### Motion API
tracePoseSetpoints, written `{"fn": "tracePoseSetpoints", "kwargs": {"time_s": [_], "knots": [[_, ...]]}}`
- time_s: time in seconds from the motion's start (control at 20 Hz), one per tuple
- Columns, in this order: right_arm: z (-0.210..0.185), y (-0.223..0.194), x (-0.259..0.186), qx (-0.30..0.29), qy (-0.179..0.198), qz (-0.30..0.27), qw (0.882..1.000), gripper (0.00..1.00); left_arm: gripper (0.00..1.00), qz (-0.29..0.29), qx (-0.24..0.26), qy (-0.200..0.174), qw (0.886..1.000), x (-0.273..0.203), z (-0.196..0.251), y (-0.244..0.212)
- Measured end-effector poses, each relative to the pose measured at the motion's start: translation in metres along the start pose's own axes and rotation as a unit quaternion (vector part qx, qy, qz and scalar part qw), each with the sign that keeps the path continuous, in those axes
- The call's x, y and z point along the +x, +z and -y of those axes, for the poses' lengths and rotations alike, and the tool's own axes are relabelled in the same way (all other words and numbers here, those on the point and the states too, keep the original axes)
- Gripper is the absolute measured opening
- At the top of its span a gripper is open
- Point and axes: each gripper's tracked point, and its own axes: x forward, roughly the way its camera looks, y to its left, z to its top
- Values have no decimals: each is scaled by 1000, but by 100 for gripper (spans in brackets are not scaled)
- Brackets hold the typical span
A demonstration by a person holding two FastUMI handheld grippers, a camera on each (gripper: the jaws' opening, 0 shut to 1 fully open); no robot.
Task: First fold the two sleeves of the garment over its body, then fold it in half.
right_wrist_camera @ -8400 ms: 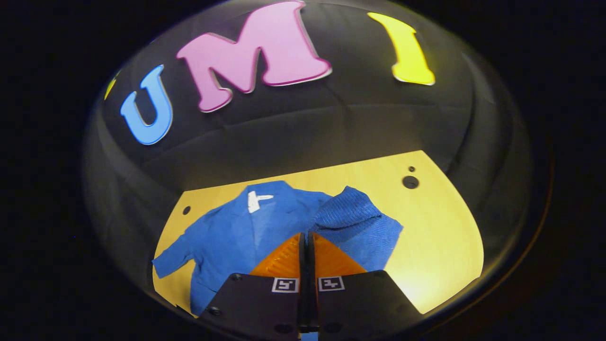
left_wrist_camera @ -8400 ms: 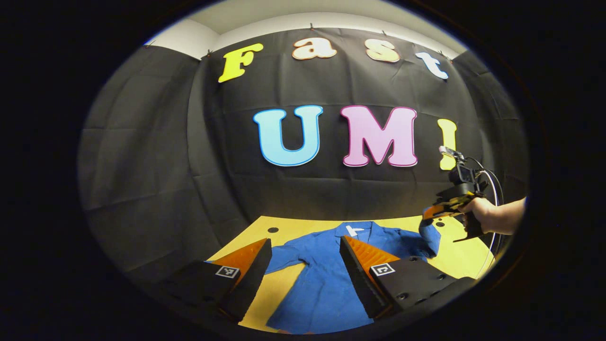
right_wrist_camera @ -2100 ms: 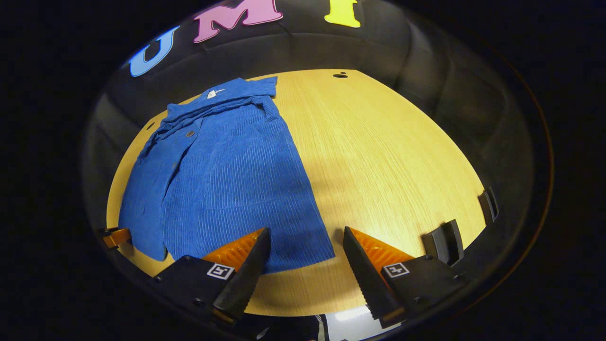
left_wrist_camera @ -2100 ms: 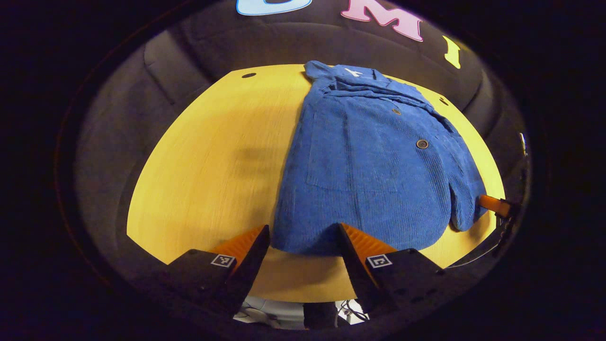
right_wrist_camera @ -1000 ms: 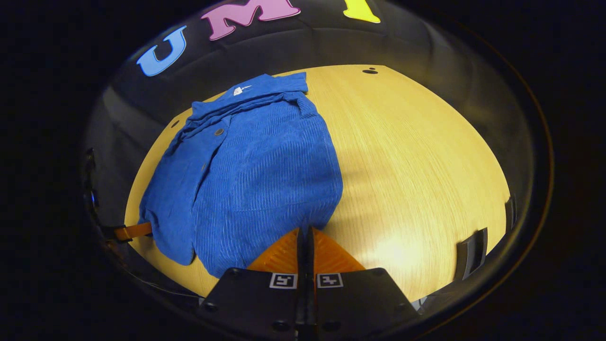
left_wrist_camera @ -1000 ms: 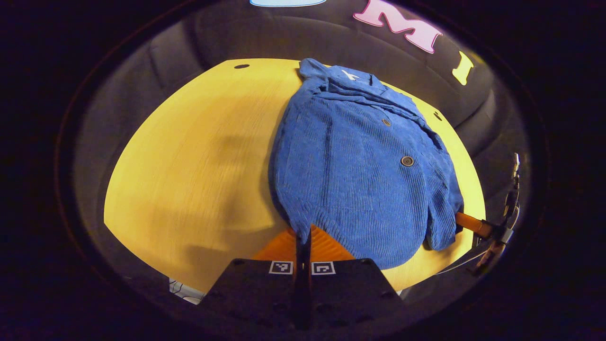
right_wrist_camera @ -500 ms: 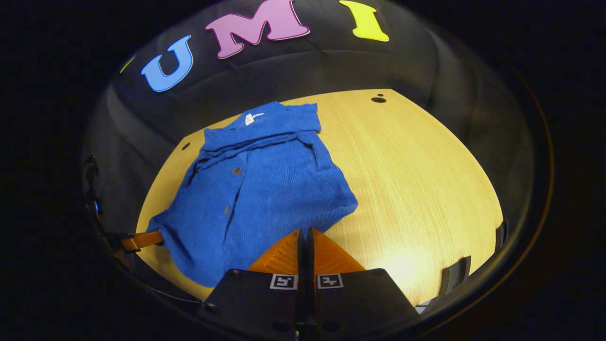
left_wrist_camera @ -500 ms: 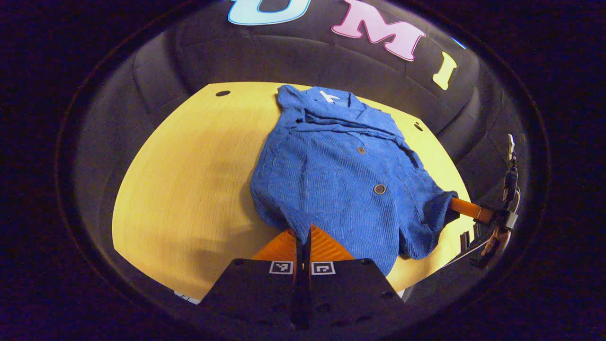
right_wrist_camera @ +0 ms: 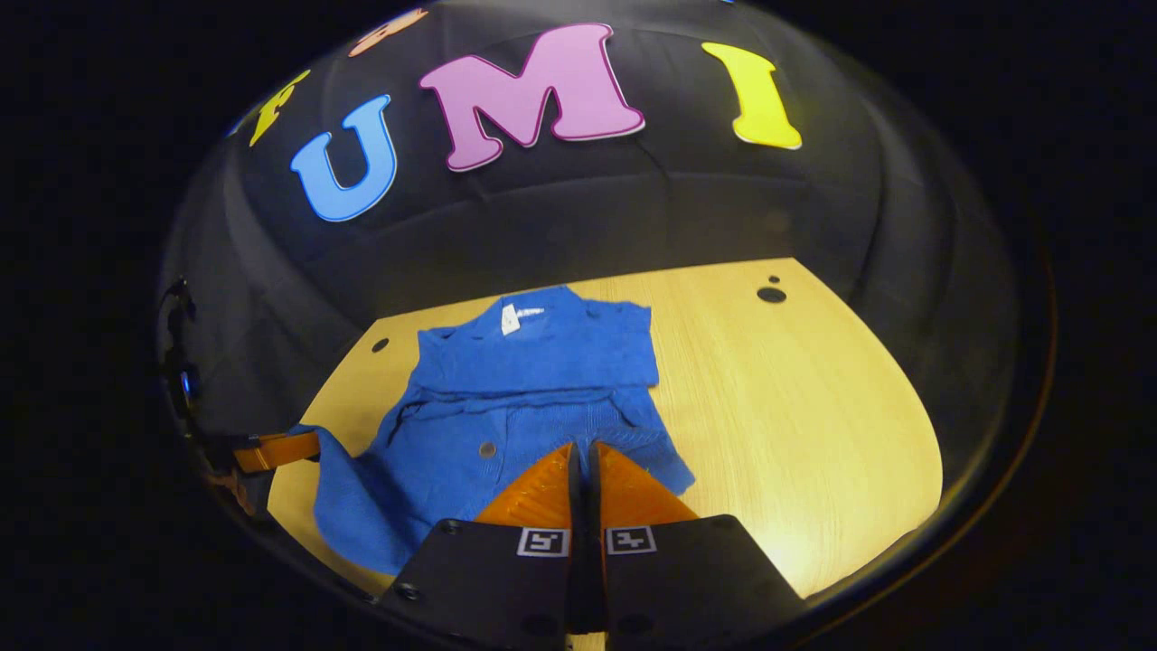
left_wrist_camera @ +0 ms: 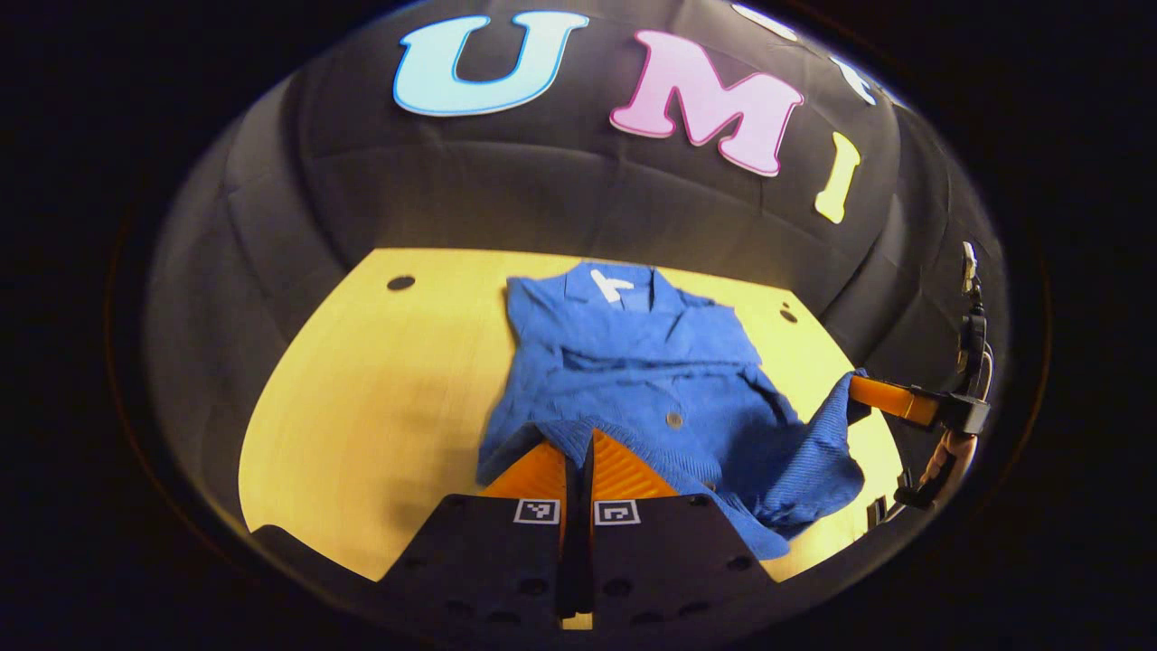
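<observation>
Wooden table (right_wrist_camera: 813, 398) carries blue garment (right_wrist_camera: 542, 362), seemingly corduroy

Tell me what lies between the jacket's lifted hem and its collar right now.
In the left gripper view, only the blue jacket's own folded body with one button; sleeves already folded in. Both grippers, left and right, grip the hem.

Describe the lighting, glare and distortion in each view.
Left gripper view: fisheye bends the table edge; even warm light, shadow left of the blue garment. Right gripper view: same bending; bright glare patch on the table at lower right; garment sharp.
</observation>
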Motion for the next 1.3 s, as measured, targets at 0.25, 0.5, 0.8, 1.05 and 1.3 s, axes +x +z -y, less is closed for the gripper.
{"fn": "tracePoseSetpoints", "kwargs": {"time_s": [0.25,0.5,0.8,1.05,1.3], "knots": [[-9,77,52,15,25,62,998,1,0,76,7,32,997,42,-18,81],[2,129,111,21,34,94,995,1,0,132,-1,50,990,98,-30,139],[29,188,193,10,19,152,988,0,0,221,-10,58,973,192,-57,213],[55,167,275,5,-11,136,991,4,0,197,34,68,977,278,-75,207],[61,127,290,1,-12,87,996,58,81,162,52,105,980,292,-81,189]]}}
